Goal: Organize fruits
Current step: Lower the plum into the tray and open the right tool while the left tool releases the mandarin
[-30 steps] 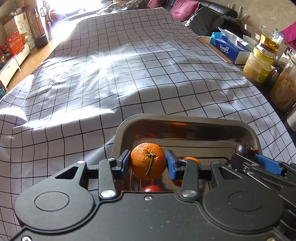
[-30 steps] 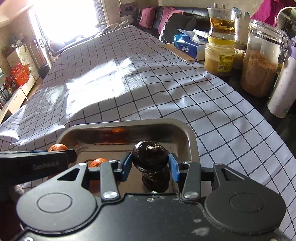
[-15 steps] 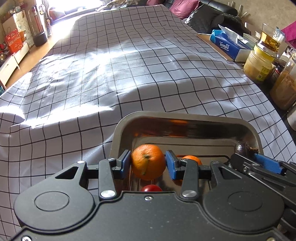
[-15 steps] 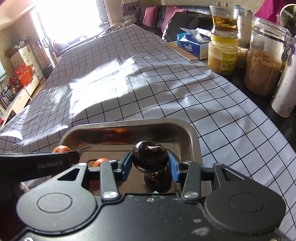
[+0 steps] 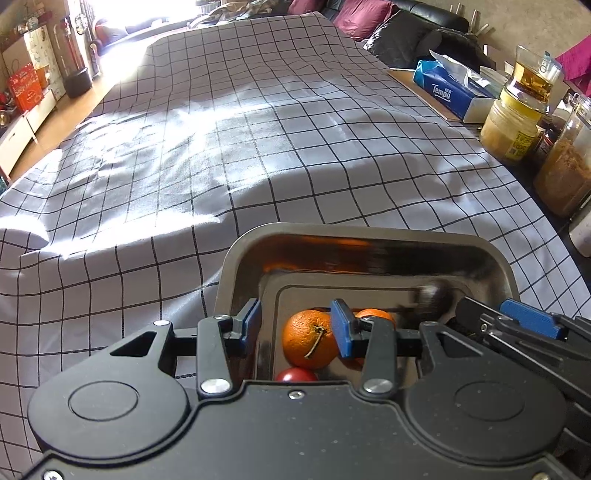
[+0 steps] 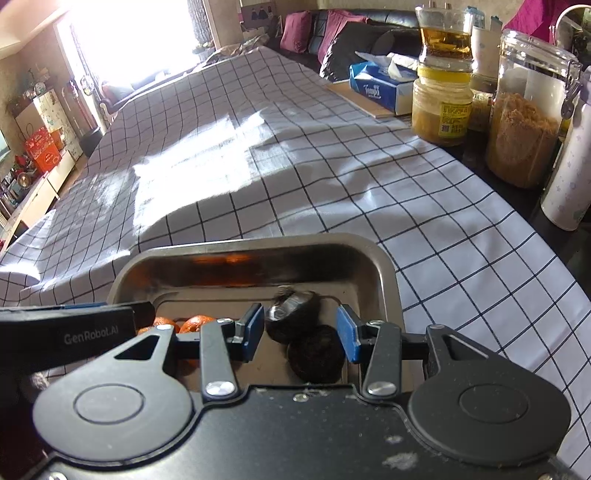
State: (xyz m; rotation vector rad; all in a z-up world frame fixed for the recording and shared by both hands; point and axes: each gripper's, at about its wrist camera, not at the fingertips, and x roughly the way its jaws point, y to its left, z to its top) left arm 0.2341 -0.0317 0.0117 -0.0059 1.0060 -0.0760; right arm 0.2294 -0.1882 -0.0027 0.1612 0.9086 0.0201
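A metal tray (image 5: pixel 236 258) sits on the checked tablecloth; it also shows in the right wrist view (image 6: pixel 384 266). My left gripper (image 5: pixel 294 326) is open over the tray's left end. An orange (image 5: pixel 309 344) lies free between its pads, against the right pad, with a second orange (image 5: pixel 375 315) behind and a red fruit (image 5: pixel 295 374) below. My right gripper (image 6: pixel 301 332) is open over the tray's right end. A dark round fruit (image 6: pixel 293 317) lies loose between its pads, blurred, beside another dark fruit (image 6: pixel 316 356). Oranges (image 6: pixel 195 324) show at left.
Jars (image 6: pixel 441 107) (image 6: pixel 524 110), a white bottle (image 6: pixel 567 177) and a blue tissue box (image 6: pixel 376 88) line the right edge of the table. The checked cloth (image 5: pixel 258 129) stretches far ahead. A sofa with cushions (image 5: pixel 406 33) stands beyond.
Both grippers have opened. The orange has dropped from the left gripper into the tray, and the dark fruit has dropped from the right gripper beside the other dark one.
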